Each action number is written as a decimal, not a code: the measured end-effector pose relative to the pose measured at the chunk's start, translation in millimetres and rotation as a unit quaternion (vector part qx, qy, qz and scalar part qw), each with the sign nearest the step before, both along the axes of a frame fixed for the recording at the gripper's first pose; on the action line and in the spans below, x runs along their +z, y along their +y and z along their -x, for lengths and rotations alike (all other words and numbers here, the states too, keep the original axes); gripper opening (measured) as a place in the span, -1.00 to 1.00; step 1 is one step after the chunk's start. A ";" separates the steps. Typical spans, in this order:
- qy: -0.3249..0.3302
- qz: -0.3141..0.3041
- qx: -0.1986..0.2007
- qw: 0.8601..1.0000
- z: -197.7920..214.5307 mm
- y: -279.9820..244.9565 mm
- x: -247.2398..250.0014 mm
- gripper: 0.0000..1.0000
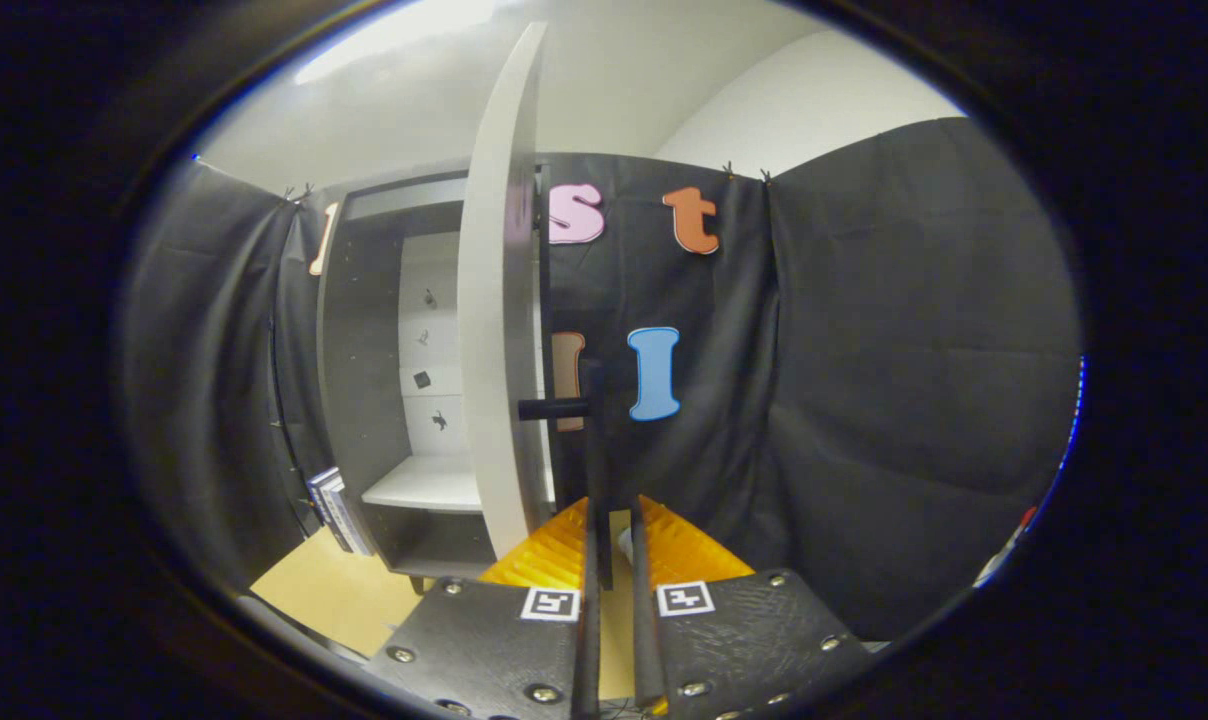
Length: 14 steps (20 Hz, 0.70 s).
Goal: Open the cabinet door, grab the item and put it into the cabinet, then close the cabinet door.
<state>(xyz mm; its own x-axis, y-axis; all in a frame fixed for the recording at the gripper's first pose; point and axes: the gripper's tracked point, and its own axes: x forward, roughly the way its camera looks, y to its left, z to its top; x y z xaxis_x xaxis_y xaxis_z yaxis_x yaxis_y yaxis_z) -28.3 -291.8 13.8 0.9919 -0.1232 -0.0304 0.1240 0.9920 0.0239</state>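
Observation:
The cabinet (364, 330) stands at the back left, dark-sided with a pale back panel and a white shelf (424, 485) inside. Its white door (494, 300) is swung wide open and shows edge-on straight ahead of me. A black bar handle (594, 440) stands off the door's right face and runs down between my fingers. My gripper (614, 515) is only narrowly open around the handle. The bar lies against the left finger (554, 560), and a thin gap shows between it and the right finger (684, 550). A small white thing (624, 540) shows in that gap, too small to name.
A stack of books or boxes (334, 510) leans at the cabinet's lower left corner. The tan table top (334, 590) spreads in front of the cabinet. Black cloth walls (914, 380) close the booth behind and to the right.

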 end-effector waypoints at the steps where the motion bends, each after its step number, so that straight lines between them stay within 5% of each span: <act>1: 0.001 0.001 -0.007 1.000 2.7 -3.9 -0.6 -0.72; 14: -0.026 -0.017 -0.040 0.999 60.5 22.9 12.8 -0.73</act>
